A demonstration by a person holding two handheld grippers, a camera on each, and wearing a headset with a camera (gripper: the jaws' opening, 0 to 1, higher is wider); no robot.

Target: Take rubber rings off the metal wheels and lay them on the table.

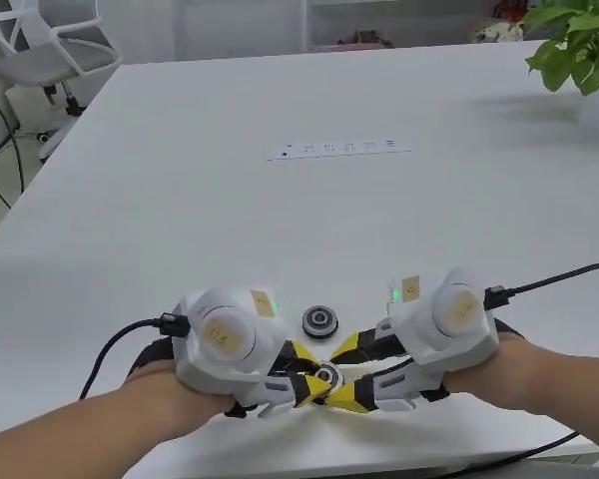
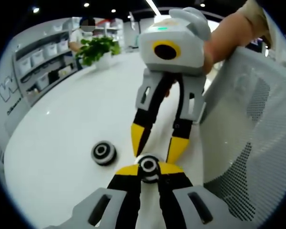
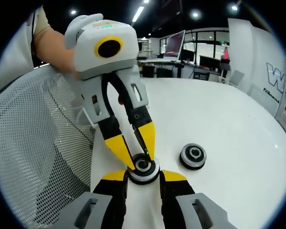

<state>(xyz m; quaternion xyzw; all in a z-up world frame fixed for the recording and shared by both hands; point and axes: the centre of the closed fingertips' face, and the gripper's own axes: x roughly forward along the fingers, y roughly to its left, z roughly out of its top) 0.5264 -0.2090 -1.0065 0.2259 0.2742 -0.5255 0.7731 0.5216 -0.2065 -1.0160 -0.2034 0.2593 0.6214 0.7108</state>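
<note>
A small metal wheel with a black rubber ring (image 1: pixel 326 377) is held just above the white table's near edge, between both grippers. My left gripper (image 1: pixel 317 384) comes in from the left and is shut on the wheel (image 2: pixel 148 167). My right gripper (image 1: pixel 336 380) comes in from the right, and its yellow fingertips (image 3: pixel 174 175) press against the same wheel (image 3: pixel 143 170). In the left gripper view the right gripper (image 2: pixel 157 147) points down at the wheel. A second wheel (image 1: pixel 319 320) lies flat on the table just beyond, also ringed in black (image 2: pixel 104 153) (image 3: pixel 192 156).
The white table (image 1: pixel 299 220) stretches far ahead, with a socket strip (image 1: pixel 339 149) set in its middle. A plant (image 1: pixel 579 40) stands at the far right and a chair (image 1: pixel 50 45) at the far left. Cables trail from both grippers. A mesh chair back (image 3: pixel 43 143) is close behind.
</note>
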